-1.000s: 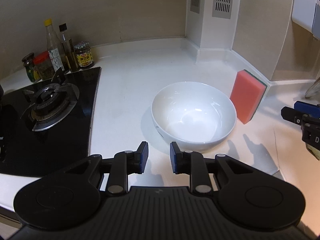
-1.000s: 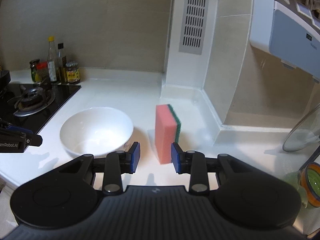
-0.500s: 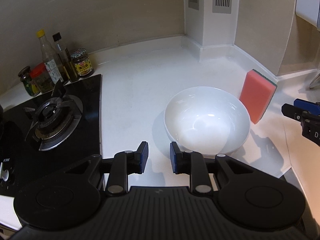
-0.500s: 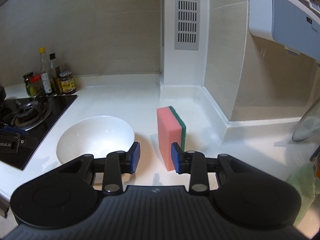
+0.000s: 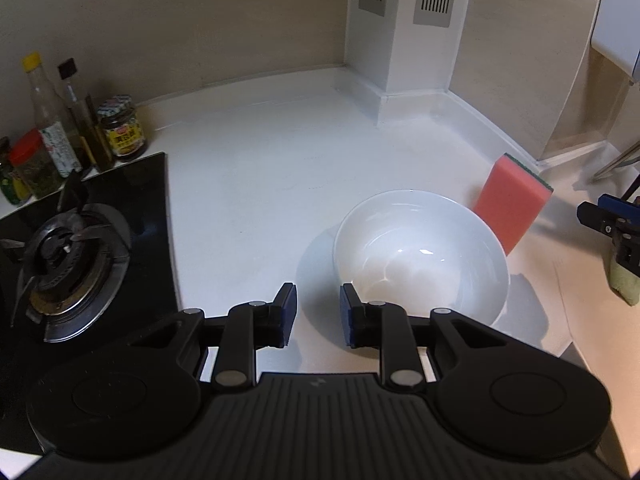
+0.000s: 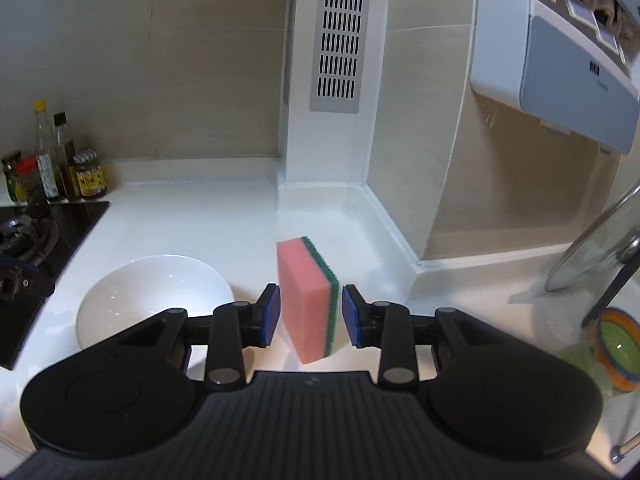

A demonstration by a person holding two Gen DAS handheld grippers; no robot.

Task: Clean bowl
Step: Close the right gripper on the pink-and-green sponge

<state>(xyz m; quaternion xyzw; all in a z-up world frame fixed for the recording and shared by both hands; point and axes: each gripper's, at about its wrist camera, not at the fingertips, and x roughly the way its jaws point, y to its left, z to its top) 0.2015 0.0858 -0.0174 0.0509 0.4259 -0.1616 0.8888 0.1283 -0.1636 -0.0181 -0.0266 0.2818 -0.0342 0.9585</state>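
Jaws parted on both: right gripper (image 6: pixel 308 314) straddling upright pink sponge (image 6: pixel 306 300) without contact, left gripper (image 5: pixel 318 314) empty beside white bowl (image 5: pixel 420 256) near counter (image 5: pixel 260 184) front edge.

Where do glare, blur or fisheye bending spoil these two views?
Left wrist view: glare streaks inside the white bowl, soft shadows beside it, walls bowed by the lens. Right wrist view: the sponge between the right tongs is slightly motion-blurred; a lamp reflection shows on the upper-left wall.
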